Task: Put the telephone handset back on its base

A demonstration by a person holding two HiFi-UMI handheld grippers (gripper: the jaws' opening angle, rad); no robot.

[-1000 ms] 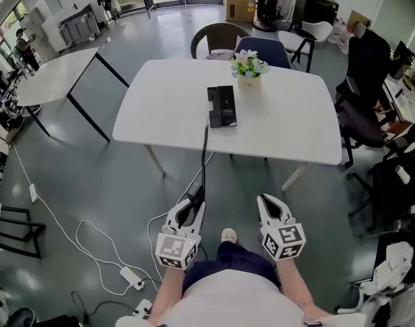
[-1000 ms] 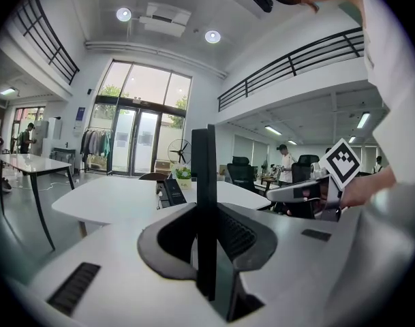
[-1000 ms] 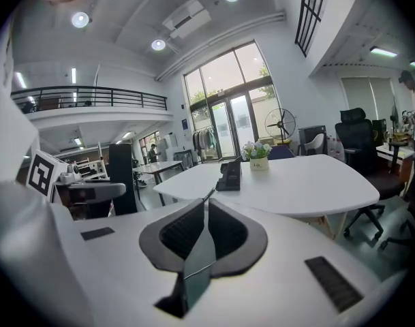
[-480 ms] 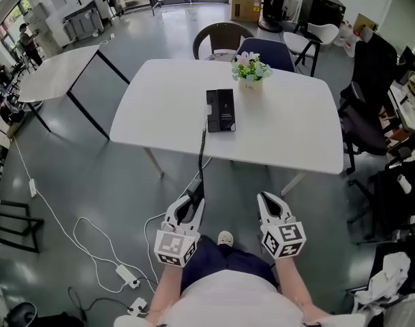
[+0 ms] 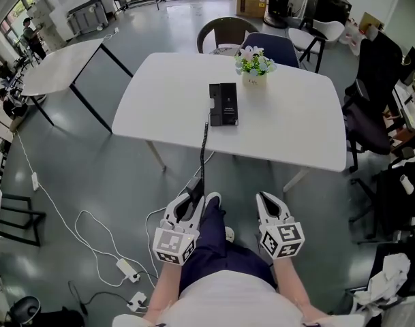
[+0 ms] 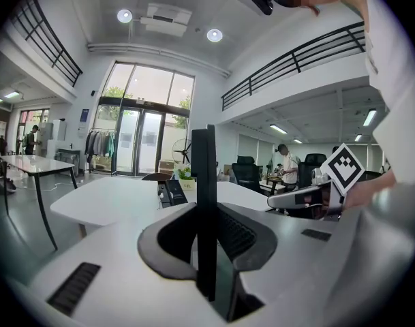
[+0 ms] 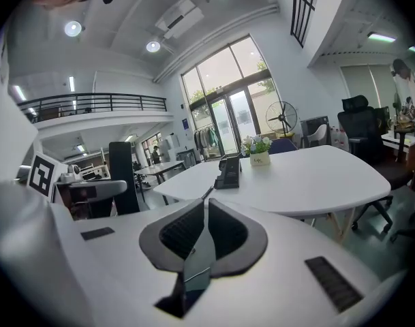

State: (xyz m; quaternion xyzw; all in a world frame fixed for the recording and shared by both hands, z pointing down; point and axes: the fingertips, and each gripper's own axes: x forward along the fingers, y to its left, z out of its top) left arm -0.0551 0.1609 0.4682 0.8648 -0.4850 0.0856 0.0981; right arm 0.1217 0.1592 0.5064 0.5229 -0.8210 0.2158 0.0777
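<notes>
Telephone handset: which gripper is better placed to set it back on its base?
Left. The left gripper holds the handset, whose cord runs to the base on the table. The right gripper is shut and empty.

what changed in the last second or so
The person's leg in dark trousers, white shoe leading, has swung forward between the grippers, toward the white table. The left gripper stays clamped on the black telephone handset, the right gripper stays shut and empty, and the black phone base has not moved.
</notes>
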